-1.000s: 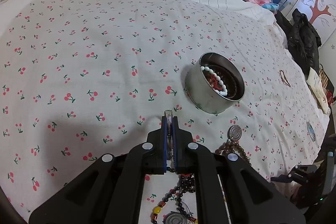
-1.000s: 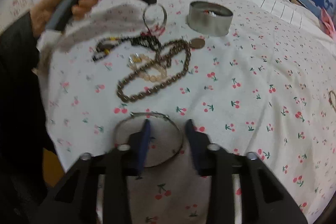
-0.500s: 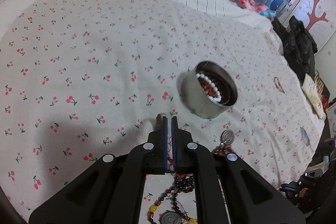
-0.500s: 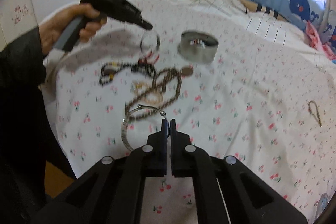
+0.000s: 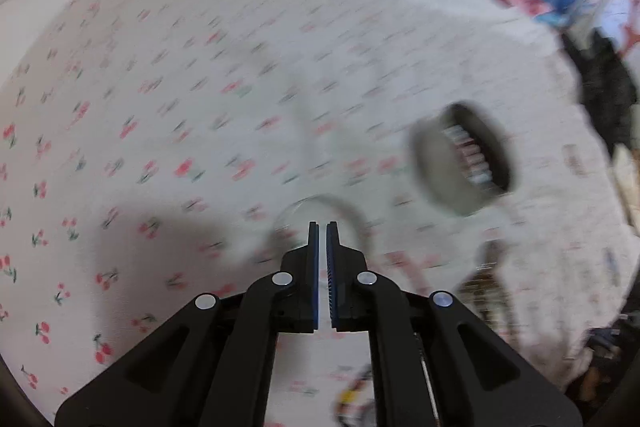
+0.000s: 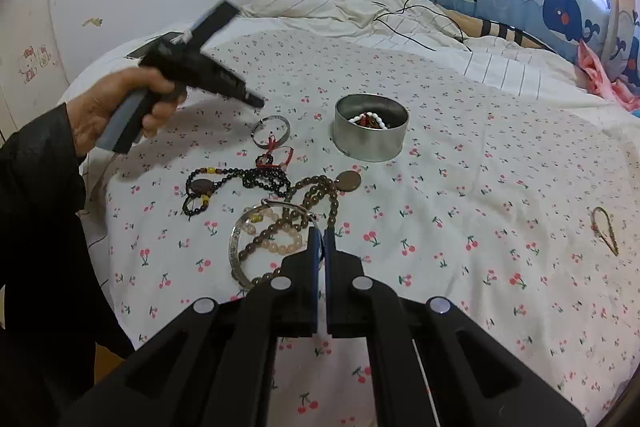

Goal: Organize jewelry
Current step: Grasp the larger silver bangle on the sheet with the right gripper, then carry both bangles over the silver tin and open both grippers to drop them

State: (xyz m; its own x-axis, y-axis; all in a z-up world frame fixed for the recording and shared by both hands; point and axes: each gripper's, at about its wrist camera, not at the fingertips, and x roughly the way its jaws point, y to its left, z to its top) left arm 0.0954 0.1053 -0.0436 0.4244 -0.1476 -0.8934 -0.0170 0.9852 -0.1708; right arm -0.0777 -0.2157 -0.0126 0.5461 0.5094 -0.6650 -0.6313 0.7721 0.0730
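A round metal tin (image 6: 371,134) with white and red beads inside stands on the cherry-print bedsheet; it also shows blurred in the left wrist view (image 5: 464,169). My right gripper (image 6: 319,235) is shut on a large silver bangle (image 6: 236,251), holding it over the pile of bead strings (image 6: 288,211). My left gripper (image 6: 258,103) is shut and empty, held above a small silver bangle (image 6: 271,131) that lies on the sheet left of the tin. In the left wrist view the left gripper (image 5: 323,227) is closed, with that bangle (image 5: 324,211) blurred just past its tips.
A dark bead necklace (image 6: 236,183) with yellow beads, a brown bead string with a round pendant (image 6: 347,182) and pale beads (image 6: 276,247) lie in front of the tin. A small brown loop (image 6: 604,227) lies at the right. Bedding and black cables (image 6: 400,15) lie behind.
The left gripper let the small silver bangle drop onto the sheet and swung up and away. The right gripper, shut on the large bangle, has lifted and carried it toward the bead pile.
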